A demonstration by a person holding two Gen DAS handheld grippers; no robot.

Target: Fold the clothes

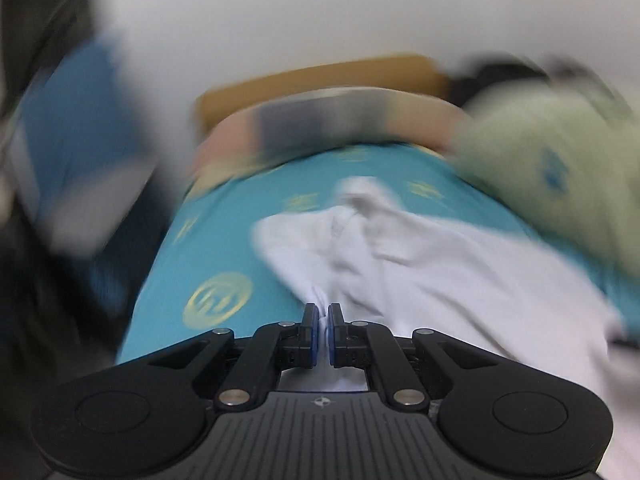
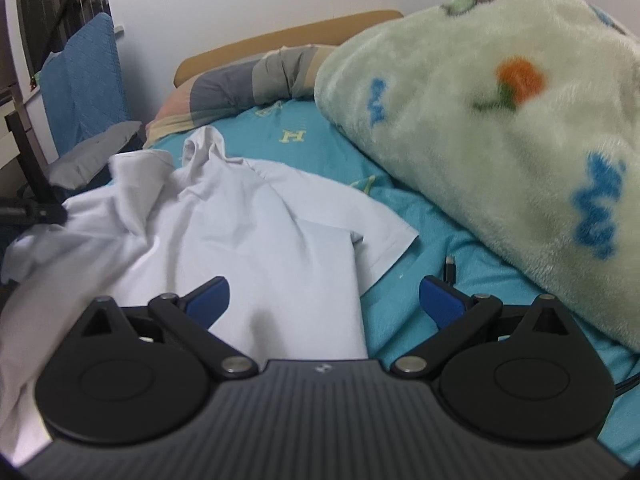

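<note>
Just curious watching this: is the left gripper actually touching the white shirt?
Touching. The left wrist view shows the left gripper shut on a pinched fold of the white shirt, with fabric squeezed between its blue pads.

We note a teal bedsheet (image 2: 400, 216) ahead of the right gripper, a green fleece blanket (image 2: 500, 120) heaped to its right, a striped pillow (image 2: 240, 84) against the tan headboard (image 2: 280, 38) beyond, and a small cable plug (image 2: 451, 268) just ahead.
</note>
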